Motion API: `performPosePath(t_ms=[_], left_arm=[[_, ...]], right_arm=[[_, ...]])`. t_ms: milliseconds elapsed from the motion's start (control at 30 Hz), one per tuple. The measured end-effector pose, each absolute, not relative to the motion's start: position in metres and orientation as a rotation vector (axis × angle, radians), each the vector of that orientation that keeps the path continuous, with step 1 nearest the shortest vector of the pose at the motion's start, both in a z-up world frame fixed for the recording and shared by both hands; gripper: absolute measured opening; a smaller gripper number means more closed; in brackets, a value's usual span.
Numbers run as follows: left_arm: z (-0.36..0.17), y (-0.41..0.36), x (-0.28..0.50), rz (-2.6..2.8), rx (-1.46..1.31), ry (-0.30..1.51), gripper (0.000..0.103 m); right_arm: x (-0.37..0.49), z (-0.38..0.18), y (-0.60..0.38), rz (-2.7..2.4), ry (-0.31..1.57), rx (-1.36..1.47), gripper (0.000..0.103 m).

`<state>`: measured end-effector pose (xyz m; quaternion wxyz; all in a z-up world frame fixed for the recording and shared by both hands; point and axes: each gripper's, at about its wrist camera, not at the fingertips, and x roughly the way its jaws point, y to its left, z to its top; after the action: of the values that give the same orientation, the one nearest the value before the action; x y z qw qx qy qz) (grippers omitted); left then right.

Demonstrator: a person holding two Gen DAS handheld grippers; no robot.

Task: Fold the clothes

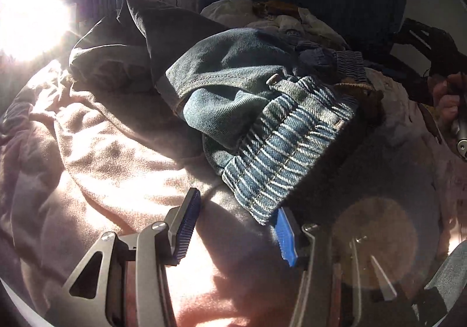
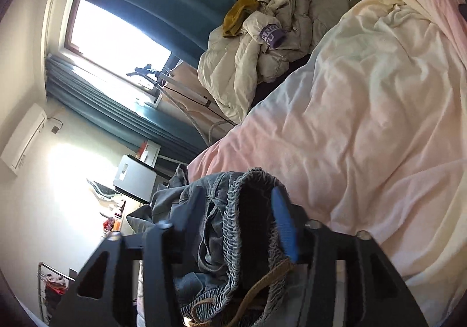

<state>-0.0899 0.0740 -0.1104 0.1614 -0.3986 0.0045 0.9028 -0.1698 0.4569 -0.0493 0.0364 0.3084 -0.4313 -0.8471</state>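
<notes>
A pair of blue denim shorts with an elastic striped waistband lies crumpled on the pink bedcover. My left gripper is open just in front of the waistband's near corner, its right blue pad touching or just under the edge. In the right wrist view the same denim shorts bunch between the fingers of my right gripper, which stands open around the waistband and its brown drawstring. The right gripper also shows at the left wrist view's far right, held by a hand.
A dark grey garment lies behind the shorts. A pile of cream and white clothes sits at the bed's far end, with a yellow piece. A rumpled pink-white duvet covers the bed. Teal curtains, a window and a desk stand beyond.
</notes>
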Motion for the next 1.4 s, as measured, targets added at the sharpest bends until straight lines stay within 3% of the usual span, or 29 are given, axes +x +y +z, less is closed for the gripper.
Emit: performPosePath(t_ms=[33, 133, 400, 467, 500, 567, 633, 867, 1000, 1167, 1400], left_arm=[[-0.109, 0.073, -0.089, 2.565, -1.138, -0.019, 0.051], [-0.103, 0.073, -0.083, 2.519, -1.089, -0.088, 0.051], [-0.115, 0.081, -0.093, 2.524, -1.107, -0.026, 0.050], [-0.114, 0.079, -0.095, 2.532, -1.109, -0.044, 0.043], [-0.114, 0.077, -0.097, 2.540, -1.111, -0.057, 0.034], [-0.113, 0.073, -0.098, 2.543, -1.108, -0.097, 0.029], [-0.108, 0.072, -0.097, 2.544, -1.088, -0.112, 0.020], [-0.064, 0.110, -0.061, 2.523, -0.819, 0.043, 0.014], [-0.046, 0.162, -0.043, 2.437, -0.776, -0.003, 0.012], [-0.084, 0.211, -0.068, 2.339, -0.867, -0.053, 0.012], [-0.123, 0.244, -0.080, 2.291, -0.932, 0.001, 0.014]], right_arm=[[-0.171, -0.049, 0.453, -2.608, -1.303, 0.978, 0.079], [-0.181, -0.060, 0.443, -2.581, -1.289, 1.123, 0.079], [-0.215, -0.098, 0.416, -2.496, -1.251, 1.215, 0.078], [-0.219, -0.095, 0.406, -2.534, -1.192, 1.168, 0.065], [-0.220, -0.091, 0.401, -2.569, -1.146, 1.157, 0.060], [-0.220, -0.083, 0.394, -2.639, -1.055, 1.150, 0.024], [-0.220, -0.078, 0.395, -2.657, -1.051, 1.142, 0.015], [-0.233, -0.051, 0.425, -2.684, -1.124, 1.005, 0.013], [-0.251, -0.029, 0.442, -2.720, -1.078, 0.943, 0.013], [-0.276, -0.026, 0.471, -2.791, -0.949, 0.936, 0.013], [-0.306, -0.102, 0.490, -2.790, -0.883, 1.132, 0.013]])
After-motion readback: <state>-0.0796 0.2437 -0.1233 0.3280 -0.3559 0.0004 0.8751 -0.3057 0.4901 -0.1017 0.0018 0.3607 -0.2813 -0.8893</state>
